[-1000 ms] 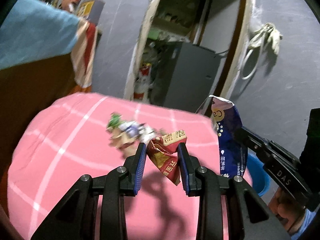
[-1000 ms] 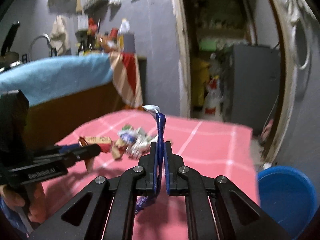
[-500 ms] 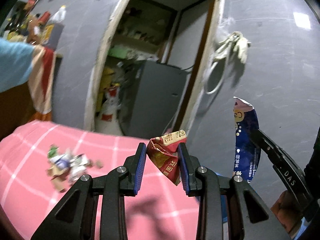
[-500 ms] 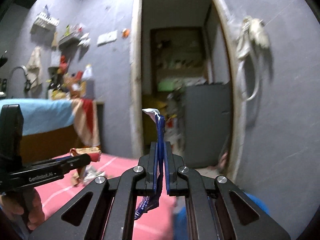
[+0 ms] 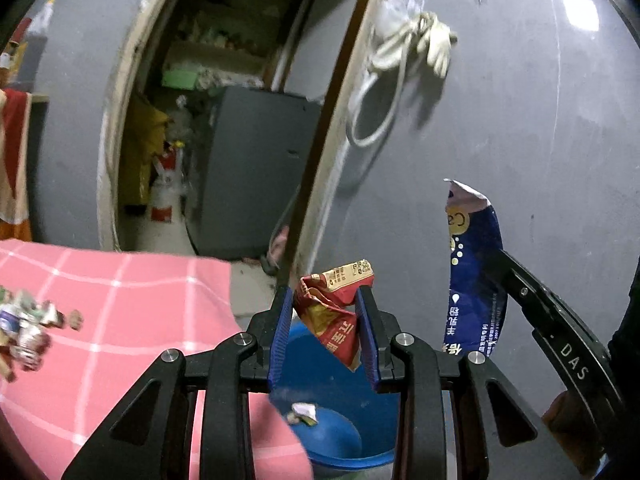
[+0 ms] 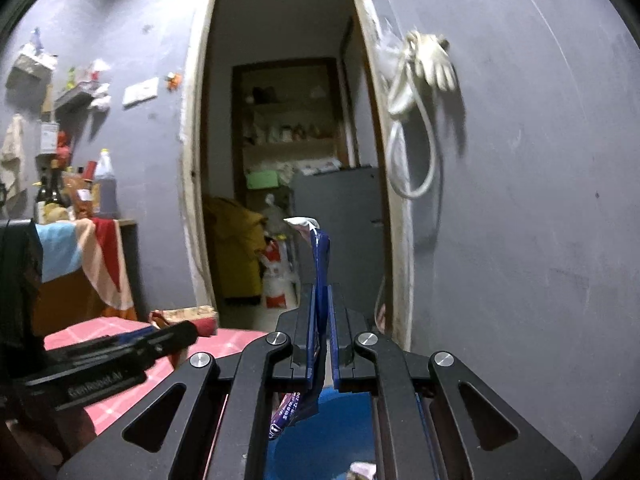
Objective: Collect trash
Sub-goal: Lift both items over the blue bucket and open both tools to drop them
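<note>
Left tongs (image 5: 325, 320) pinch a crumpled red-and-gold foil snack wrapper (image 5: 334, 312) between the blue pads, wrapper hanging directly above the round blue plastic bucket (image 5: 332, 432). Right tongs (image 6: 322, 320) pressed together on a flat dark-blue plastic snack packet (image 6: 319, 280), packet upright, torn white top edge up, lower end dangling over the same bucket (image 6: 328, 436). In the left wrist view the dark-blue packet (image 5: 472, 276) sits right of the red wrapper, also beside the bucket, with the right tongs' black body gripping it from the right. One small crumpled whitish scrap (image 5: 303, 410) lies inside the bucket. Pink checked cloth-covered surface (image 5: 120, 320) is left of the bucket, its edge touching or overlapping the rim, cannot tell which. Pile of small mixed wrappers (image 5: 28, 320) lies on that surface, well left of the bucket. Grey wall and open doorway (image 6: 288, 160) behind the bucket.
</note>
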Available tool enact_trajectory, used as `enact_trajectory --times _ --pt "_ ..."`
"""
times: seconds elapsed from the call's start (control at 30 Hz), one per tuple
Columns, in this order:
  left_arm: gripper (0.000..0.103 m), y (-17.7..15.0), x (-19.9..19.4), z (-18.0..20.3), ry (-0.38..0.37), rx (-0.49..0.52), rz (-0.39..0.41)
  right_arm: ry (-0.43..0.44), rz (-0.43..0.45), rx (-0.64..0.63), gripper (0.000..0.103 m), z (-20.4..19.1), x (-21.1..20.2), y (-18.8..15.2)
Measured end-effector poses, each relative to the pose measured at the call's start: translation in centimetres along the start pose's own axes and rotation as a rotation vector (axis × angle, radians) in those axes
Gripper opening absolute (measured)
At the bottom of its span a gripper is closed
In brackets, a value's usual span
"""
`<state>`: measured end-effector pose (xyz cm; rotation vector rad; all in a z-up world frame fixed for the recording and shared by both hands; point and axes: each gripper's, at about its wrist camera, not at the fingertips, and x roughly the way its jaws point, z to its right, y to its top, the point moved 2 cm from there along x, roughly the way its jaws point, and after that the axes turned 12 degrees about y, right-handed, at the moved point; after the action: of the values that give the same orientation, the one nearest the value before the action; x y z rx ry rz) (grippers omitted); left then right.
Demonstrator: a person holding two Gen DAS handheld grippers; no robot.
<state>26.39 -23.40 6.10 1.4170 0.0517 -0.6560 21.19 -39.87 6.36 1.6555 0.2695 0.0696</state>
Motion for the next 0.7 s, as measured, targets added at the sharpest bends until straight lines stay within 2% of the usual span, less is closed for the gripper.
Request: enact_trajectory --times 0.23,0.37,0.47,0.7 --pt "0.028 -2.1 4.3 1.3 -0.007 0.007 -0.153 -0.016 -0.108 0.080 0.004 2.6 1.6 -2.1" --pt "0.030 -3.2 5.9 1.5 0.004 0.014 -0.214 -0.020 -0.161 0.131 0.004 3.6 2.4 -3.1" --pt "0.035 -3.9 7.0 1.5 0.013 0.011 -0.252 -0.020 -0.197 0.173 0.004 4.4 2.9 -3.8" --pt "0.038 -4.9 7.6 1.0 0.007 -0.018 -0.307 -0.028 -0.263 0.256 0.006 6.2 3.9 -5.1"
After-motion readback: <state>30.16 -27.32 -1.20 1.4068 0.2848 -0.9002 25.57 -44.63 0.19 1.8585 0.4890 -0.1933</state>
